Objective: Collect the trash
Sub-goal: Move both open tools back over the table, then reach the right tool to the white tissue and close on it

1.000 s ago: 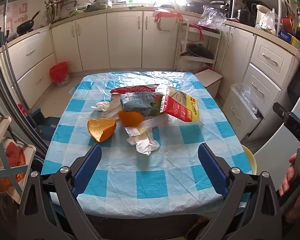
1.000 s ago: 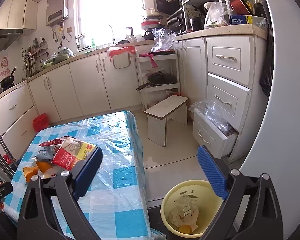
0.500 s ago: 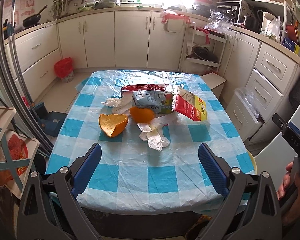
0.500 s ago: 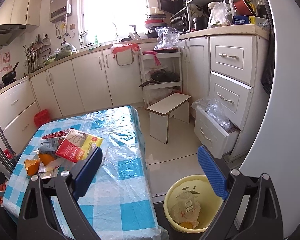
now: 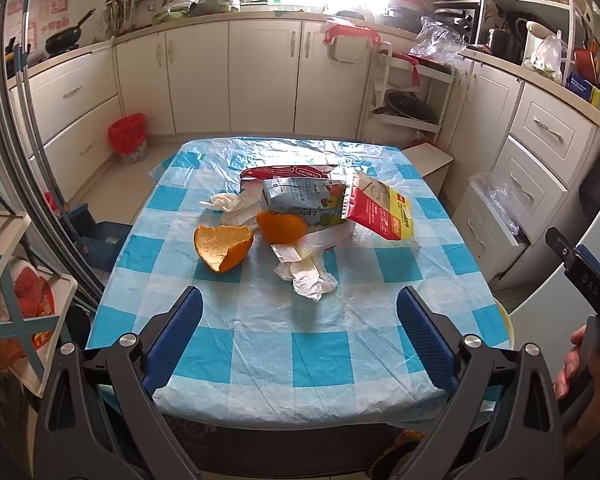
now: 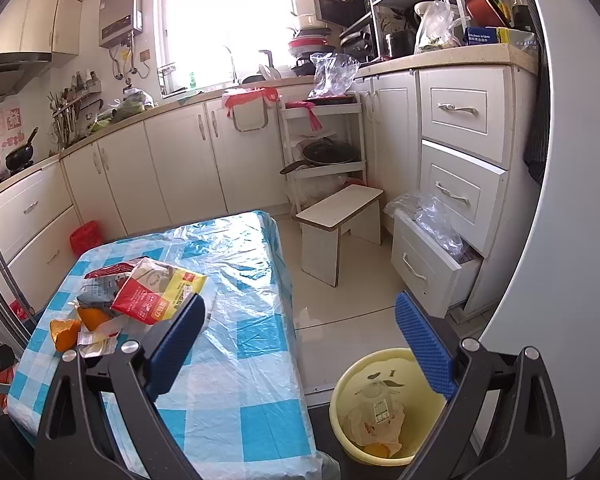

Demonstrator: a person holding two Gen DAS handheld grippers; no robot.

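So this looks like the reach-in part of the job. Both grippers are empty with their jaws spread wide, nothing picked up yet. The left gripper (image 5: pixel 300 332) hovers over the near edge of the table (image 5: pixel 324 364), and the trash pile sits straight ahead of it, around mid-table. Closest to its fingers is a crumpled tissue (image 5: pixel 310 278), a bit right of centre. Ahead and to the left is the hollow orange peel (image 5: pixel 223 245), and just past that a second orange piece (image 5: pixel 281 226) tucked against the blue-grey carton (image 5: pixel 304 200). A red and yellow packet (image 5: pixel 380 212) leans on the carton's right side, with a red wrapper (image 5: pixel 286 171) behind and more tissue on the far left.

The right gripper (image 6: pixel 300 344) hangs off the table's right side, and the yellow bin (image 6: pixel 384 408) is on the floor right below it, already holding some scraps.

My guess for the next move: push the left one forward and down onto the tissue or peel, pinch it, then swing right to the bin. The tissue is floppy, so it probably needs a low, deep bite.
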